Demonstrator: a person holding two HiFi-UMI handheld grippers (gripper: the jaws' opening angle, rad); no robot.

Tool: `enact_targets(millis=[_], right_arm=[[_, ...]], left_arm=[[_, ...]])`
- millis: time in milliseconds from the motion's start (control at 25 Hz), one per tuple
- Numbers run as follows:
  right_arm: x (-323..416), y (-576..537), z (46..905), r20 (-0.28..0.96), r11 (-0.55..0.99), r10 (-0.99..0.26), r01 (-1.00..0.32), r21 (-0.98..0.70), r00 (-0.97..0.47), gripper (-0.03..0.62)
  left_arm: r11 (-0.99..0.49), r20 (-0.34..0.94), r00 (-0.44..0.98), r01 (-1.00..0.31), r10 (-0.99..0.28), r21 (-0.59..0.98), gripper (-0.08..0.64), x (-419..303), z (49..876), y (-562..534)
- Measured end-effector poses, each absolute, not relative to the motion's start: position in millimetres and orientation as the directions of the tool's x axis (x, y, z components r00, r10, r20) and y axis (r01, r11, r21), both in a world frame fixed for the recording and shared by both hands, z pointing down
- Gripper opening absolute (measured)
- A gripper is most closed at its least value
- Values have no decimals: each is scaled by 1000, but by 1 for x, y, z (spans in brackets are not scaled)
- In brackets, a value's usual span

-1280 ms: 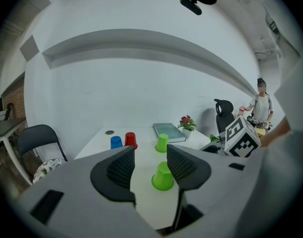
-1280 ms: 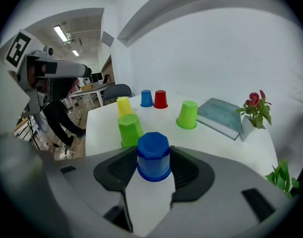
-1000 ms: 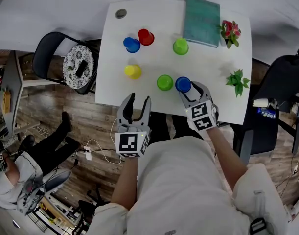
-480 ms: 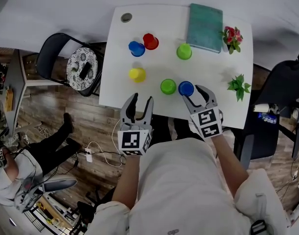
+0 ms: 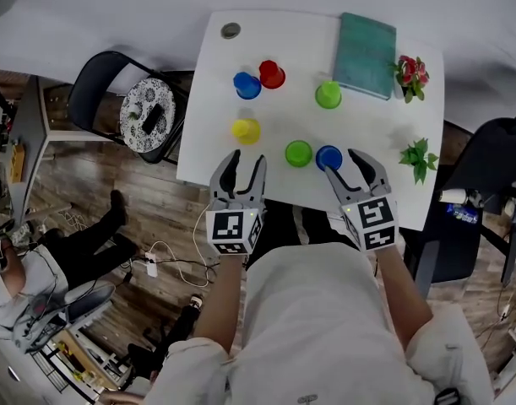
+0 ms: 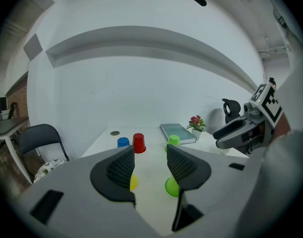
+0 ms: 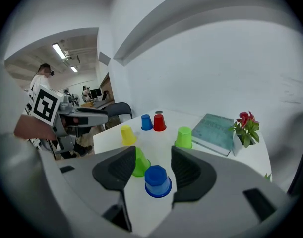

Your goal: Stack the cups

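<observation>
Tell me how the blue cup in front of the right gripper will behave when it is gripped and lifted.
The blue cup looks like thin plastic, so it is probably light, and its walls may flex under a hard squeeze. It stands upside down on its wide rim, so a push would likely slide it rather than tip it. Its smooth, tapered sides could slip from a weak grip.

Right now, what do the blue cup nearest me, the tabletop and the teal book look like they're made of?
The blue cup: probably plastic, solid bright colour, smooth with a soft sheen, faceted moulded base. The table: smooth matte white top, possibly laminate or painted board. The book: teal cover, matte, likely card or cloth; too small to say.
</observation>
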State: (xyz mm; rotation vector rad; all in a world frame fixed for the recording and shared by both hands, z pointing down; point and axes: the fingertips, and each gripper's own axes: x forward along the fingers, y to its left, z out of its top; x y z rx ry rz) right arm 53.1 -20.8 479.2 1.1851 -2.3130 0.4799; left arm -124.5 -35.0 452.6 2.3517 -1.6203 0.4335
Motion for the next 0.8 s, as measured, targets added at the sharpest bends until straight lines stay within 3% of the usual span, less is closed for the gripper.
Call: enact_targets(millis=[800], right_arm=[[54, -25, 446, 539, 563, -674, -824, -68, -505, 222]], left_arm=[[-313, 428, 295, -949, -854, 29, 212, -158, 506, -81]])
